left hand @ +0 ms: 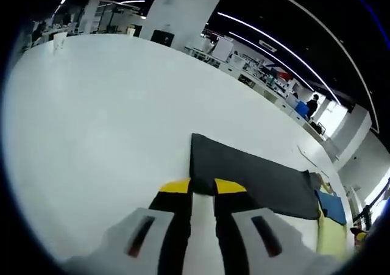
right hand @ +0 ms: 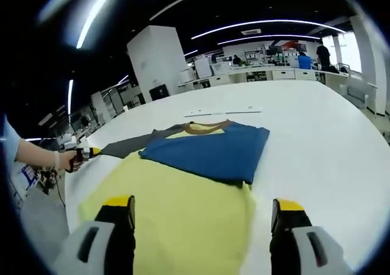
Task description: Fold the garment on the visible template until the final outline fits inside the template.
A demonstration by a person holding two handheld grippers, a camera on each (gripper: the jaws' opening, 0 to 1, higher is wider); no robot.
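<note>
One sleeve left out, lying along the left hand-held gripper's line

Garment (right hand: 183,189) lies flat on the white counter (right hand: 317,122): yellow body nearest the right hand-held gripper (right hand: 204,217), blue part (right hand: 213,150) folded over its far half, collar beyond. Dark grey sleeve (left hand: 250,177) sticks out sideways, long axis running straight away from the left hand-held gripper (left hand: 201,186). In left gripper view its jaws are nearly together w/ yellow tips at the sleeve's near edge; can't tell if cloth is pinched. In right gripper view a hand (right hand: 73,159) holds that gripper at the sleeve end. Right jaws spread wide, above the yellow hem, gripping nothing. Left is far nearer the sleeve, so prob. the next fold is sleeve inward across the body. No template outline clear to me.
</note>
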